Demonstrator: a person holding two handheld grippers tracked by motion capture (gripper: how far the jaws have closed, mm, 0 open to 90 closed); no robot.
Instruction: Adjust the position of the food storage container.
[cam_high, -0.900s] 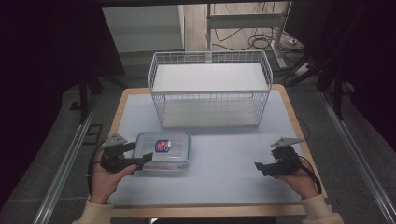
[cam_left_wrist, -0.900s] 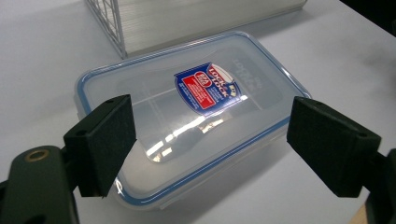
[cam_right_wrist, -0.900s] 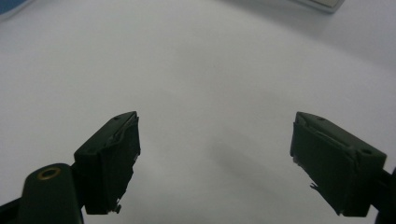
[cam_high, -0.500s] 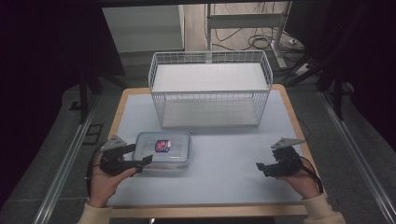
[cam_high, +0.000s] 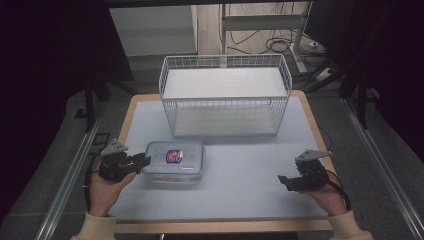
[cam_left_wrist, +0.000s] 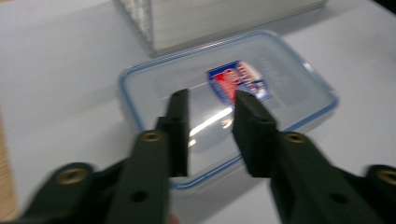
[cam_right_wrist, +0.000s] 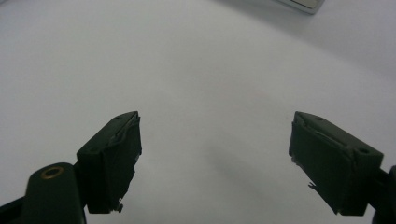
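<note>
The clear lidded container (cam_high: 174, 161) lies flat on the worktop (cam_high: 240, 200), near its front-left part, with the white wire basket (cam_high: 225, 95) standing well behind it towards the far edge; the container's lid, blue-sealed at the rim and bearing a red-and-blue label (cam_high: 174, 155), is seated and faces up.

The left tool (cam_high: 142, 161) is at the container's left short end; in the left gripper view its two black jaws stand parted by a narrow gap, released and gripping nothing, and they overlap the lid (cam_left_wrist: 261, 79) near that end. The frame is blurred, so whether the jaw tips touch the lid cannot be told. The approach from the short end is judged deliberate: it would let the jaws close over the rim there.

The right tool (cam_high: 284, 181) is held low over bare worktop at the front right, well apart from the container; in the right gripper view its jaws stand wide apart with plain white surface (cam_right_wrist: 210, 93) between them, released and empty. It is judged to be parked clear, so that it does not obstruct the left hand's approach.

The basket is open at the top and empty as far as can be seen; it is the likely destination.
</note>
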